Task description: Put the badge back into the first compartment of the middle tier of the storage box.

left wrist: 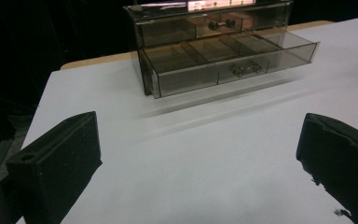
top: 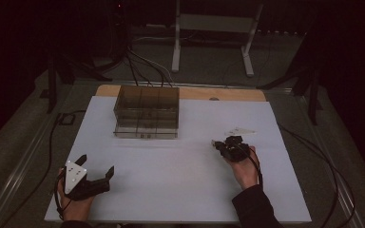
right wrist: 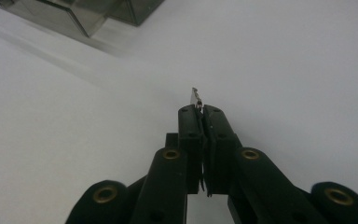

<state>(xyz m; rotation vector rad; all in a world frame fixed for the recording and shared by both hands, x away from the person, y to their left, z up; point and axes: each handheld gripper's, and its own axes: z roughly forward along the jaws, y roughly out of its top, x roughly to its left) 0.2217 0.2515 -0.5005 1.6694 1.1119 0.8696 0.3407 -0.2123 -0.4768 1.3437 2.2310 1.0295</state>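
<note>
Your right gripper (right wrist: 200, 109) pinches a thin silvery metal piece (right wrist: 195, 97); carry it level to the smoked-plastic drawer box's (left wrist: 223, 56) open drawer. Left gripper (left wrist: 200, 154) gapes empty.

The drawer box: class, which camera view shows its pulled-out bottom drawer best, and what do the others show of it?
The left gripper view: the drawer box faces it, bottom drawer out, dividers and handle visible. The high view shows the box from above, small and dim. The right gripper view catches one blurred corner.
</note>
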